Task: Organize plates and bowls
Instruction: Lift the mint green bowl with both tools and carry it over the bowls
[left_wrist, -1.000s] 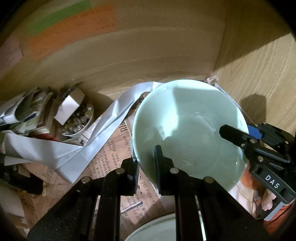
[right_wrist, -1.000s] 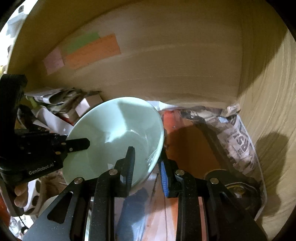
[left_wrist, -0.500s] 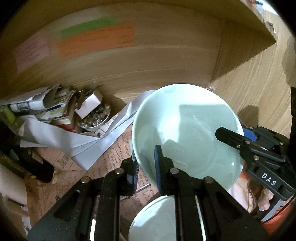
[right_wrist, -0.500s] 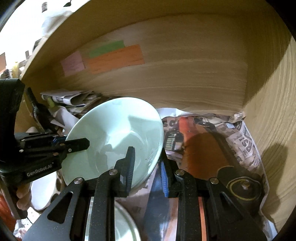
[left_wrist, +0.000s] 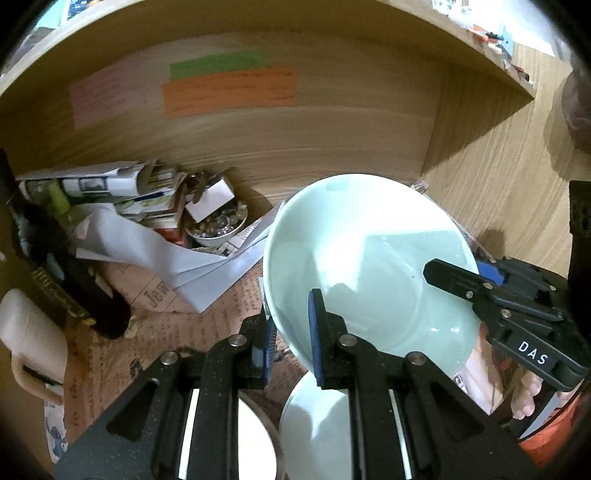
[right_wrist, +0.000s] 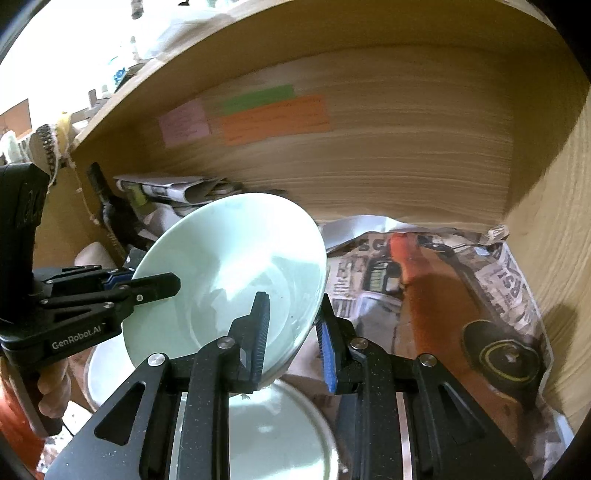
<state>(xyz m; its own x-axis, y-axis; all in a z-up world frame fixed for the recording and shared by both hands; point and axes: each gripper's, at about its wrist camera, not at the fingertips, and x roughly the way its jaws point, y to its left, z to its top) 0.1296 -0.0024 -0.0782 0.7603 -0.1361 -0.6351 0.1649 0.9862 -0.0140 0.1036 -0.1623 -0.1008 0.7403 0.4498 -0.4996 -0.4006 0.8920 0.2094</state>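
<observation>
Both grippers clamped on the pale green bowl (left_wrist: 369, 266), held tilted above the shelf: left gripper (left_wrist: 290, 339) on its rim at 7 o'clock, right gripper (right_wrist: 291, 332) at 5 o'clock. Second bowl (left_wrist: 317, 424) directly below. Paper clutter (left_wrist: 122, 206) and small dish (left_wrist: 218, 225) at 10 o'clock; newspaper (right_wrist: 480, 280) lines the floor.

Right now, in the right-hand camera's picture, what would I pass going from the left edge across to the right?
The left gripper → pale green bowl, pinched at both rims → crumpled newspaper → black round tool with a yellow ring → wooden side wall.
</observation>
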